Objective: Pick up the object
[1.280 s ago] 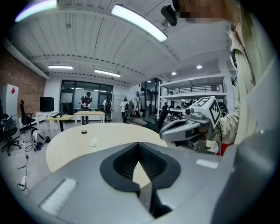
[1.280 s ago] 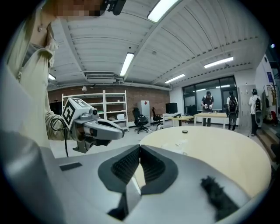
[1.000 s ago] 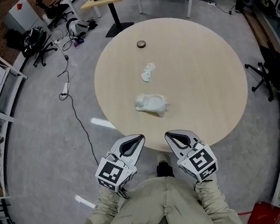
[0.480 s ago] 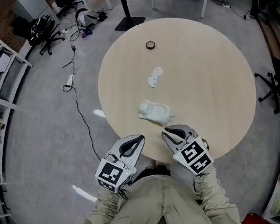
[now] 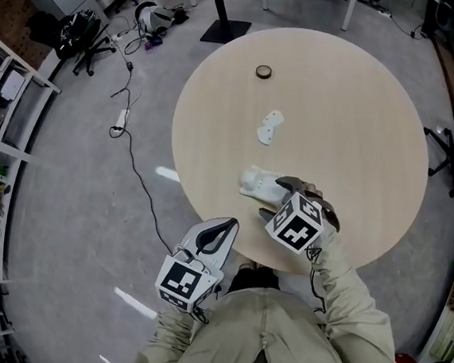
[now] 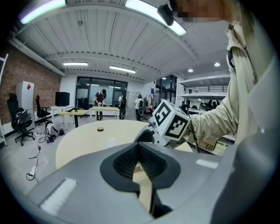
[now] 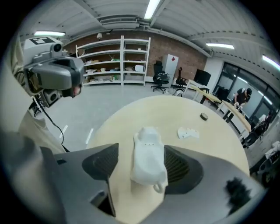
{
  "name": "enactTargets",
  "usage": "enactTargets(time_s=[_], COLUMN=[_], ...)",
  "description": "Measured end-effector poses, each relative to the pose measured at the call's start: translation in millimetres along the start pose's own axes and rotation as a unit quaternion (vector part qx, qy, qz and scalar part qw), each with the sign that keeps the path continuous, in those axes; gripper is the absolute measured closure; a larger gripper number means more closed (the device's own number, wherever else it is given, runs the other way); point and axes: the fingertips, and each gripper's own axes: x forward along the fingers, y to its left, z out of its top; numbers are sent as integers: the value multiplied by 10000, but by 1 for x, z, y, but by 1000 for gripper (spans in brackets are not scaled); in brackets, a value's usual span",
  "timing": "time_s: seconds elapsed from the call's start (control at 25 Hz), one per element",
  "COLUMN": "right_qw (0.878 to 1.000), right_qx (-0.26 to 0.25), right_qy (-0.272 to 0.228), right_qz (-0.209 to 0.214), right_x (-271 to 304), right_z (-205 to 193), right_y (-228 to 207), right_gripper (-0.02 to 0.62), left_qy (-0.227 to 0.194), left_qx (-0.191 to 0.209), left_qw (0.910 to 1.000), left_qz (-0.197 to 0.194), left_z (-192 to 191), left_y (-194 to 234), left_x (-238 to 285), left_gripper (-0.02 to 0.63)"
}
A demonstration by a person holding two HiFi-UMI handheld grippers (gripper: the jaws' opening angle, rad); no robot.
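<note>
The white object (image 5: 257,183) now lies between our right hand-held gripper (image 7: 144,170)'s jaws, just lowered and opened, so we can clamp; our left hand-held gripper (image 5: 224,225)'s jaws are together.

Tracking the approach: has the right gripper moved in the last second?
Yes: from the round table's near edge the right gripper moved inward to the white object, now between its jaws, which have just been opening.

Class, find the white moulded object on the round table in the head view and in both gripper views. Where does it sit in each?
Head view: white moulded object, about centre.
Left gripper view: not visible.
Right gripper view: low centre.
Shared landmark: small dark ring, left of centre in the left gripper view, right of centre in the right gripper view.
</note>
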Motion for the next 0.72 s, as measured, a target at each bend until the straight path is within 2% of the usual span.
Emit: enactTargets(time_s=[0.24, 0.48, 0.72], right_qw=[9952, 9835, 9721], right_qx=[-502, -601, -639], right_qy=[829, 1451, 1895], right_qz=[135, 894, 1229], right_x=[45, 79, 90], right_z=[-6, -9, -16], right_y=[-27, -20, -15], right_gripper=[241, 212, 178], left_qy=[56, 64, 51], left_qx=[-135, -225, -269], left_qw=[9996, 9988, 9986], left_qz=[222, 420, 463], left_z=[-10, -11, -13], left_y=[16, 36, 41], left_x=[-9, -20, -22], left_gripper=[600, 600, 600])
